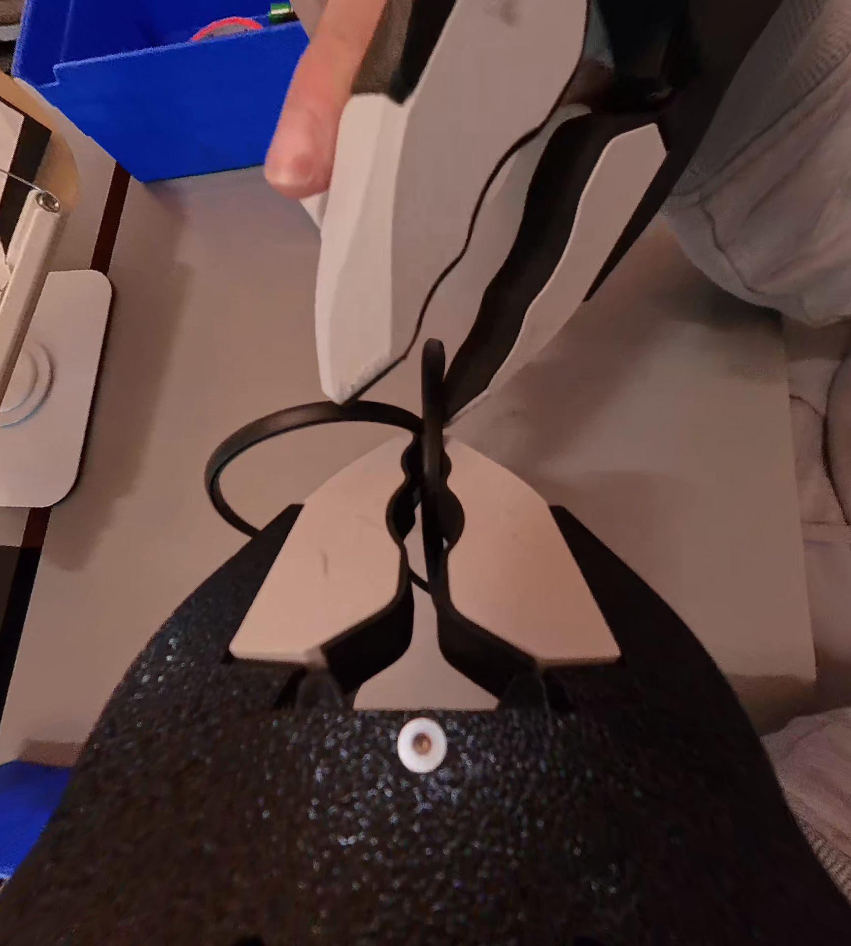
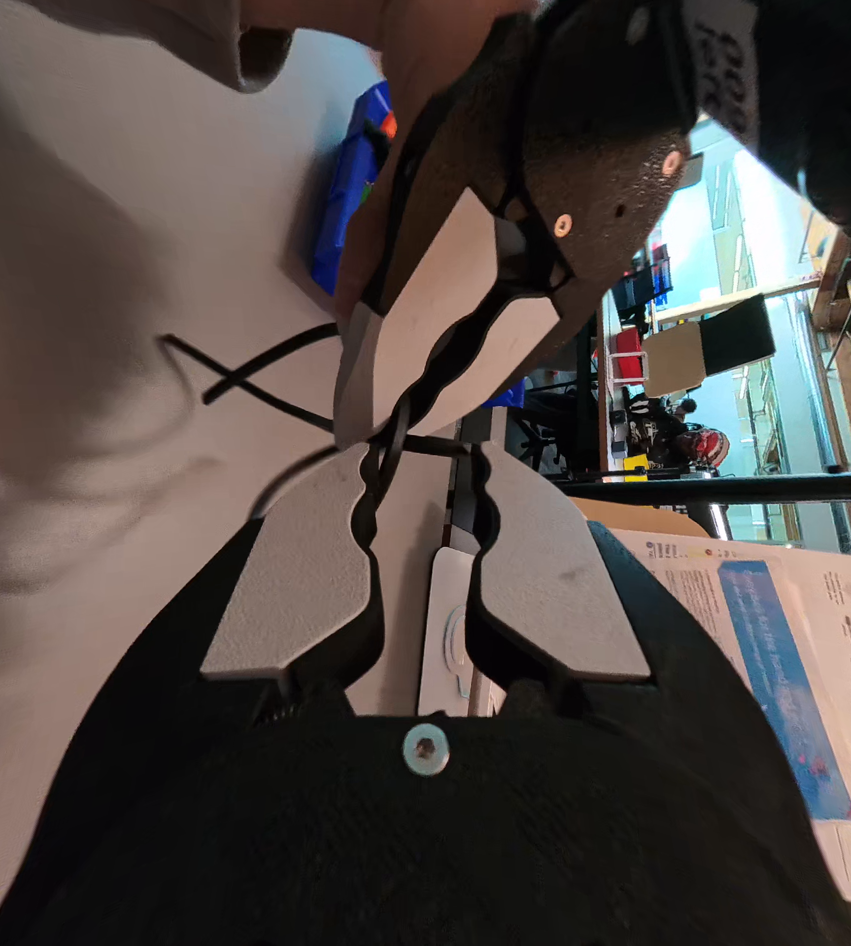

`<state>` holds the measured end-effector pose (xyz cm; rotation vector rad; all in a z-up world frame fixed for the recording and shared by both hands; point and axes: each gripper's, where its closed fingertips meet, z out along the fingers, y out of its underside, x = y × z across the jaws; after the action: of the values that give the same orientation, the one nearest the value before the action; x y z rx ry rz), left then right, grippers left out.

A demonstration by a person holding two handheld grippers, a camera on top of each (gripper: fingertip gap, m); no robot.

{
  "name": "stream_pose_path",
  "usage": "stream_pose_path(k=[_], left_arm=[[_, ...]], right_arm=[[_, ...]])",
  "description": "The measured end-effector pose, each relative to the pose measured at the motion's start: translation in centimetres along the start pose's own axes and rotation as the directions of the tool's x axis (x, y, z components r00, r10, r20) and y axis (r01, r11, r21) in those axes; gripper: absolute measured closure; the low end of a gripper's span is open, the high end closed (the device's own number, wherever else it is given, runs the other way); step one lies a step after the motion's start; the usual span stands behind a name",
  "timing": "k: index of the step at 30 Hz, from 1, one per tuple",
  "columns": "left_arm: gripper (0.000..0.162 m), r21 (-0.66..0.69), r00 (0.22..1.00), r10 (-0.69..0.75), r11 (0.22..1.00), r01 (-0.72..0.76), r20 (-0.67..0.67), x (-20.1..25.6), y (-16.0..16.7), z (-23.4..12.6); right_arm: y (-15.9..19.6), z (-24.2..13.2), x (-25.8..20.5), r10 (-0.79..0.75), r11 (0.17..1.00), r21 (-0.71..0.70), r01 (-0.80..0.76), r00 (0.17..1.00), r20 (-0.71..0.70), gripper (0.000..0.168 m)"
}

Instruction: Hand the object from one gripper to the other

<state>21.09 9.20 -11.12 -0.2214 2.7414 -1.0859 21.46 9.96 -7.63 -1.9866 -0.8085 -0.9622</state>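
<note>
A thin black band (image 1: pixel 239 450) is bent into loops above the white table (image 1: pixel 198 317). My left gripper (image 1: pixel 428 445) is shut on it, with one loop standing up between the fingertips and another curving out to the left. My right gripper (image 1: pixel 397 404) comes in from above, open, its fingers either side of the upright loop's top. In the right wrist view, my right gripper (image 2: pixel 423 453) is open, with the band (image 2: pixel 244 381) running beside its left finger. The left gripper (image 2: pixel 387 425) pinches the band just beyond, tip to tip.
A blue bin (image 1: pixel 157 102) stands at the table's far left and also shows in the right wrist view (image 2: pixel 351 194). A white card (image 1: pixel 44 389) lies by the left edge. Grey cloth (image 1: pixel 797 179) is heaped on the right. A printed sheet (image 2: pixel 771 665) lies nearby. My left and right fingertips are right by each other.
</note>
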Motion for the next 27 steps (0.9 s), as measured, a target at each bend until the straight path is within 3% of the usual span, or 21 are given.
stream_pose_path(k=[6,11,15,20,22,23,27], left_arm=[[0.159,-0.095,0.999,-0.024,0.995,0.027,0.032,-0.5,1.9,-0.3],[0.159,-0.062,0.999,-0.052,0.997,0.051,-0.013,-0.1,1.7,-0.5],[0.159,-0.024,0.994,-0.068,0.998,0.066,-0.083,0.6,1.3,-0.5],[0.159,0.039,0.981,-0.101,0.993,0.109,-0.168,1.0,1.2,-1.0],[0.159,0.022,0.967,-0.113,0.992,0.122,-0.227,1.7,1.6,-1.2],[0.158,0.01,0.966,-0.115,0.993,0.12,-0.232,1.8,2.0,-1.1],[0.158,-0.001,0.946,-0.121,0.992,0.127,-0.3,2.8,1.9,-1.1]], right_arm=[[1.3,1.0,-0.5,-0.049,0.991,-0.121,0.051,0.999,0.022,0.132],[1.7,2.0,-0.8,-0.09,0.983,-0.16,0.094,0.996,0.028,0.121],[0.7,2.9,-0.5,-0.161,0.983,-0.093,0.16,0.987,-0.01,0.111],[0.0,2.6,-0.2,-0.194,0.981,-0.037,0.193,0.98,-0.038,0.119],[-0.4,2.2,0.5,-0.22,0.975,-0.05,0.216,0.972,-0.083,0.142],[-0.5,2.1,0.3,-0.219,0.975,-0.051,0.216,0.973,-0.073,0.145],[-0.8,2.7,-0.1,-0.256,0.965,-0.066,0.252,0.965,-0.056,0.139]])
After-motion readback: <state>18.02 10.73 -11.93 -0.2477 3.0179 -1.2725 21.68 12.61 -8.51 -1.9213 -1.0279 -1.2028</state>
